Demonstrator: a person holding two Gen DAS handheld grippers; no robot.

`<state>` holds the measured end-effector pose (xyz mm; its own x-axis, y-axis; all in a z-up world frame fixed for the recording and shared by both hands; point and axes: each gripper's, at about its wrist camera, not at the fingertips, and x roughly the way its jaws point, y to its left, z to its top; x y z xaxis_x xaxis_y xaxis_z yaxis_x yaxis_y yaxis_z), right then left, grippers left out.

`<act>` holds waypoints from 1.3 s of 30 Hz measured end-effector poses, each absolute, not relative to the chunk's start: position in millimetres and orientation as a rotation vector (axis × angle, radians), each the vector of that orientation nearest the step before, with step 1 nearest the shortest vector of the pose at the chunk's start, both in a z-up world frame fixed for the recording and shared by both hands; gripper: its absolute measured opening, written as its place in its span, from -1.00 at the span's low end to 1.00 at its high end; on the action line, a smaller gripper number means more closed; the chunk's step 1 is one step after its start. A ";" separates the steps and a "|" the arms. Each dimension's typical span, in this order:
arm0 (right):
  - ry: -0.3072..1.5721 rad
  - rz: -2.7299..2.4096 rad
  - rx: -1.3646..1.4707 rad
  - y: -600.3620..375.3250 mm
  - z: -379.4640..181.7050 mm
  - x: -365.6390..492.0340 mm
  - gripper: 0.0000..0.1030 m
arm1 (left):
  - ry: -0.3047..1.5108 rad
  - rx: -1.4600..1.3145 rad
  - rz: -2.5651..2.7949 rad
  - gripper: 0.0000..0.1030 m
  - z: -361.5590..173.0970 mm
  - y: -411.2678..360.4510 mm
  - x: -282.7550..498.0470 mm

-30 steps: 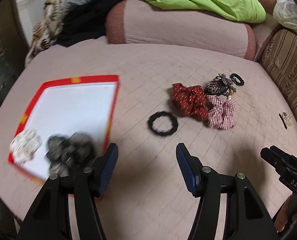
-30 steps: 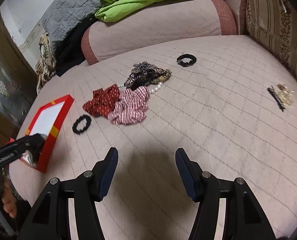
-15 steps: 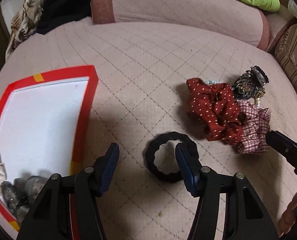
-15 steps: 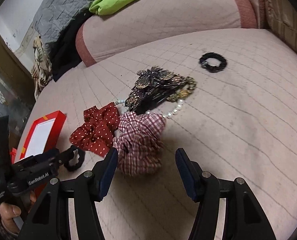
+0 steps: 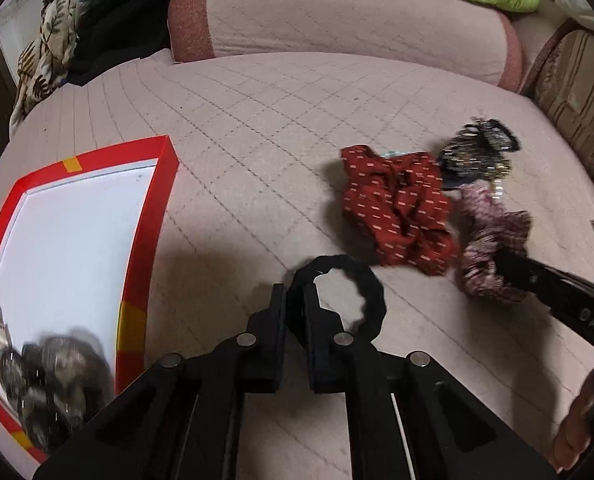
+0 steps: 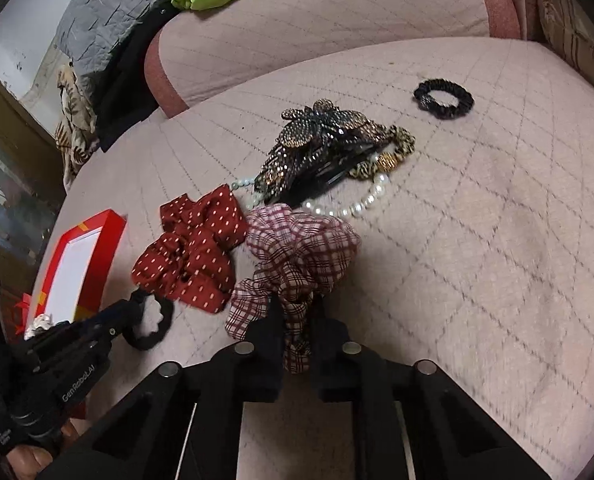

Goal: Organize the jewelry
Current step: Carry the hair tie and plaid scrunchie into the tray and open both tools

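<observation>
Left hand-held gripper (image 5: 295, 300) pinches the black tie (image 5: 351, 280); the right (image 6: 295, 316) is closing on the plaid scrunchie (image 6: 297, 252). Lift straight, clear of the red scrunchie (image 6: 193, 256).

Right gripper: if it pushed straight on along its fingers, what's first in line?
The right gripper is already shut on the plaid scrunchie, so more of that fabric comes first. Beyond it, probably the pearl strand and the beaded hair clip; depth is unclear.
</observation>
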<state>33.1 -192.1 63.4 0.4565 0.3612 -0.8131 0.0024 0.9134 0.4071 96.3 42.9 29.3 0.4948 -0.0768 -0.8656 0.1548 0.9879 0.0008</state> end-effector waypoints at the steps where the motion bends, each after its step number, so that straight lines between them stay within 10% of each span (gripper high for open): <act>1: 1.082 0.226 0.383 -193.8 64.9 29.6 -0.77 | 1.040 0.067 -0.153 -0.85 34.6 43.3 89.3; 22: 0.971 0.430 0.222 -108.5 167.7 -33.9 -0.78 | 0.926 -0.132 0.039 -0.85 120.8 206.6 30.2; 39: 1.055 0.639 0.083 69.2 138.7 42.1 -0.78 | 0.967 -0.312 0.235 -0.85 73.7 330.9 114.0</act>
<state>42.1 69.2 138.8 0.3315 0.5268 -0.7827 -0.4499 0.8175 0.3597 114.0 330.9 73.7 0.5479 0.0574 -0.8346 -0.3327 0.9303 -0.1544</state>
